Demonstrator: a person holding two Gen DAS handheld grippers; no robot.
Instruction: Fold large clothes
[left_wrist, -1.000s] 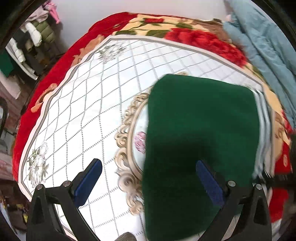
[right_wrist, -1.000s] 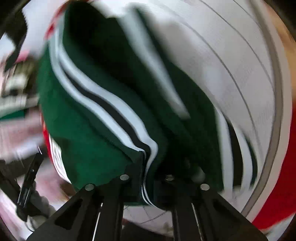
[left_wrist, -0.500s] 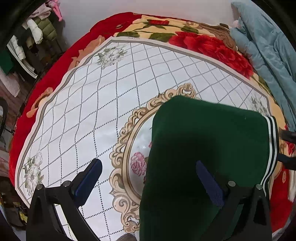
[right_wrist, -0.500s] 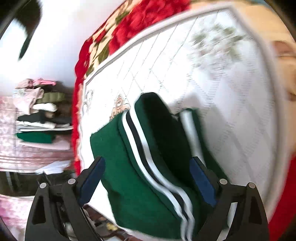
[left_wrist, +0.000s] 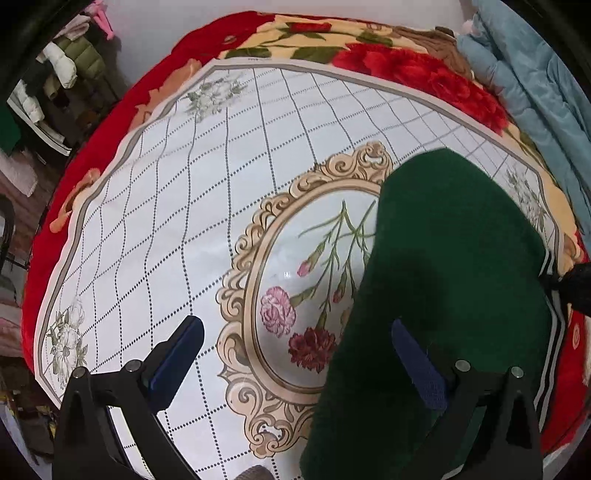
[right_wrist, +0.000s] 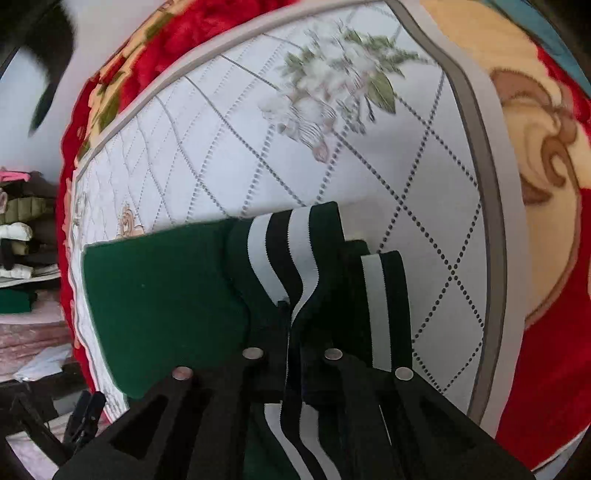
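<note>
Two folds in: green garment (right_wrist: 162, 291) compact on bed (left_wrist: 184, 206).
Right gripper (right_wrist: 291, 354): fingers clamped on striped cuff.
Left gripper (left_wrist: 295, 354): fingers spread, empty.
Left: final tidy.

One dark green folded garment (left_wrist: 443, 295) with white-and-black striped trim; one white quilted mat (left_wrist: 166, 221) with a gold oval medallion; one red floral plush blanket (left_wrist: 406, 66); one pale blue padded coat (left_wrist: 535, 81); two black two-finger grippers, left (left_wrist: 295, 354) and right (right_wrist: 291, 347).
</note>
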